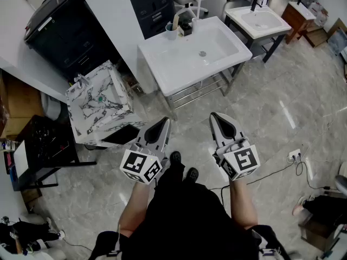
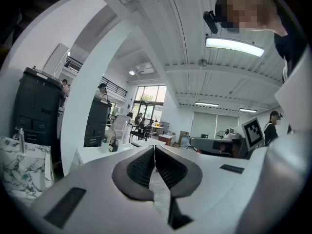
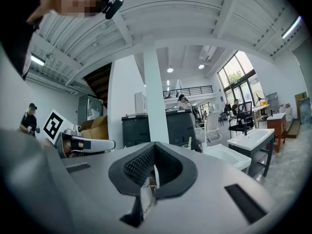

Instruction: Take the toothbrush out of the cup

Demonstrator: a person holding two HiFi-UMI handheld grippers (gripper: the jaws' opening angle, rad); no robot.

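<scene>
A pale cup (image 1: pixel 171 32) with a toothbrush (image 1: pixel 175 21) standing in it sits at the back left corner of the white sink (image 1: pixel 217 56). I hold both grippers side by side at waist height over the floor, well short of the sink. My left gripper (image 1: pixel 164 123) is shut with nothing between its jaws. My right gripper (image 1: pixel 216 116) is shut and empty too. The left gripper view shows the shut left gripper (image 2: pixel 154 147) level, with the cup (image 2: pixel 104 145) small and far off to the left. In the right gripper view the toothbrush (image 3: pixel 189 142) pokes up just past the shut right gripper (image 3: pixel 155 145).
A small dark object (image 1: pixel 186 26) stands next to the cup. A marble-patterned basin (image 1: pixel 100 99) is left of the sink and a black copier (image 1: pixel 65 31) behind it. A second white sink (image 1: pixel 260 20) stands far right. Cables and a socket (image 1: pixel 294 155) lie on the tiled floor.
</scene>
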